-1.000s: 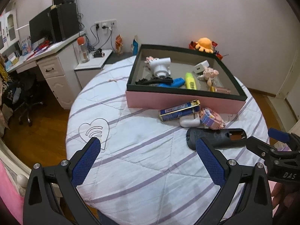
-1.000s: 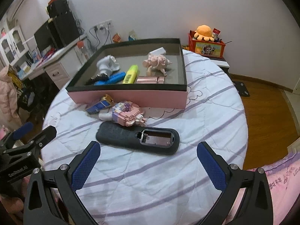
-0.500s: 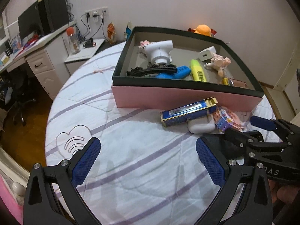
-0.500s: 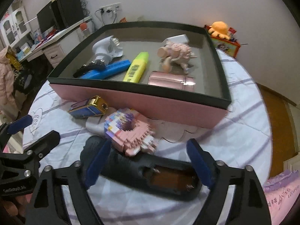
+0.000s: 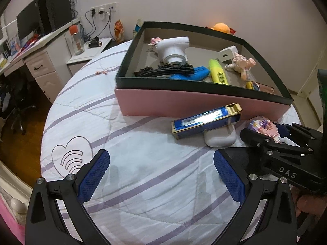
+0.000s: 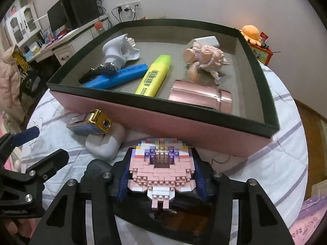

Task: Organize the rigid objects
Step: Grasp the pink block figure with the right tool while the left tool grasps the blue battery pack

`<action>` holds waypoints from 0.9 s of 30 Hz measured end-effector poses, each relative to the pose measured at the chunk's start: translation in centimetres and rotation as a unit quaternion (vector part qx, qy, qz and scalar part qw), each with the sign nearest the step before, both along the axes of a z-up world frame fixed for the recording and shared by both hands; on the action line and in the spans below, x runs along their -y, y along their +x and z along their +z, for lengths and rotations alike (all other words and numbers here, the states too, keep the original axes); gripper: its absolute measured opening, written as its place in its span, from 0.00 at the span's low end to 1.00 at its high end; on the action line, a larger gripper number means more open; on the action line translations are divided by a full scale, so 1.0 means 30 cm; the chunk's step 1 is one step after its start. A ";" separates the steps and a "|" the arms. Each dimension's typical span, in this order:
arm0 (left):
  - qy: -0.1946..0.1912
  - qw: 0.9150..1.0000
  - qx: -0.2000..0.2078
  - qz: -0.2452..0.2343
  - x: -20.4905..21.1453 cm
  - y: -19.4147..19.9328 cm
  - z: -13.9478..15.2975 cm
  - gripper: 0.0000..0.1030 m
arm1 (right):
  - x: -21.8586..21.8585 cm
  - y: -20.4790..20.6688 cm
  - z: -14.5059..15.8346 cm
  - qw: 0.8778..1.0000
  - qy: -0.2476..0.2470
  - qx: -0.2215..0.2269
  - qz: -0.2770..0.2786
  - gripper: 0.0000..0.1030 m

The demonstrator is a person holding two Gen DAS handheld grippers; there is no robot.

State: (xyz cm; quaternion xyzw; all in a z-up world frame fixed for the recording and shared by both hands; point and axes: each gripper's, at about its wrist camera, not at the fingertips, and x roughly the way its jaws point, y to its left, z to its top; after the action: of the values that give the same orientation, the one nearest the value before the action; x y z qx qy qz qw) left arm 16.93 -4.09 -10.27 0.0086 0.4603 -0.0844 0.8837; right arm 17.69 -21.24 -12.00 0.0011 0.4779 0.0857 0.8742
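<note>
A pink and purple brick figure point(image 6: 161, 171) sits on a black remote point(image 6: 184, 220) with an open battery bay. My right gripper point(image 6: 161, 178) is closing on the figure, and its blue pads point(image 6: 122, 183) lie against both sides. A blue and gold tin point(image 5: 204, 120) leans on a white earbud case point(image 5: 218, 136) in front of the pink box point(image 5: 204, 106). My left gripper point(image 5: 161, 173) hangs open over bare quilt, left of the remote, with nothing between its fingers.
The dark-rimmed box holds a white device point(image 6: 120, 51), blue marker point(image 6: 118, 75), yellow highlighter point(image 6: 155, 75), pink figurine point(image 6: 204, 59) and rose-gold case point(image 6: 200, 98). The round quilted table point(image 5: 122, 143) drops off at left. A desk point(image 5: 40, 47) stands beyond.
Both grippers have come closer to the box and lower. The right jaws have narrowed from wide open onto the brick figure. The left jaws stay open.
</note>
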 end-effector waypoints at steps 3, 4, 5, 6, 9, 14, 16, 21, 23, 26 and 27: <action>-0.005 1.000 0.000 -0.012 0.023 -0.010 0.002 1.00 | 0.029 -0.012 0.010 1.000 0.007 0.003 -0.009 0.51; -0.006 1.000 0.000 -0.016 0.032 -0.015 0.002 1.00 | 0.038 -0.018 0.014 1.000 0.011 0.003 -0.010 0.51; -0.007 1.000 0.000 -0.020 0.038 -0.018 0.001 1.00 | 0.051 -0.030 0.020 1.000 0.016 0.005 -0.012 0.51; -0.007 1.000 0.000 -0.023 0.045 -0.022 -0.001 1.00 | 0.059 -0.035 0.023 1.000 0.019 0.006 -0.013 0.51; -0.007 1.000 0.002 -0.029 0.060 -0.017 0.000 1.00 | 0.088 -0.056 0.036 0.999 0.033 0.009 -0.019 0.51; -0.028 0.999 0.005 -0.029 0.075 0.025 0.015 1.00 | 0.114 -0.069 0.047 0.999 0.040 0.012 -0.025 0.51; -0.039 0.999 0.002 -0.027 0.086 0.042 0.015 1.00 | 0.121 -0.075 0.046 0.999 0.041 0.012 -0.029 0.51; -0.053 0.999 -0.011 -0.009 0.117 0.080 0.000 1.00 | 0.132 -0.077 0.042 0.999 0.043 0.010 -0.032 0.51; -0.059 0.998 -0.016 0.001 0.122 0.096 -0.013 1.00 | 0.134 -0.075 0.041 0.999 0.043 0.009 -0.031 0.51; -0.079 0.996 -0.022 0.027 0.100 0.115 -0.038 0.99 | 0.136 -0.075 0.039 0.999 0.043 0.008 -0.030 0.51; -0.092 0.995 -0.022 0.037 0.086 0.121 -0.045 0.99 | 0.136 -0.073 0.038 0.999 0.042 0.008 -0.029 0.51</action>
State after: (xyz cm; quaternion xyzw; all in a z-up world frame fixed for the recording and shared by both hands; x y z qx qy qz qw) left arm 20.54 -6.67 -11.61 -0.0919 0.4698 -0.0934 0.8730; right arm 15.51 -25.32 -10.87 0.0515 0.4671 0.0801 0.8791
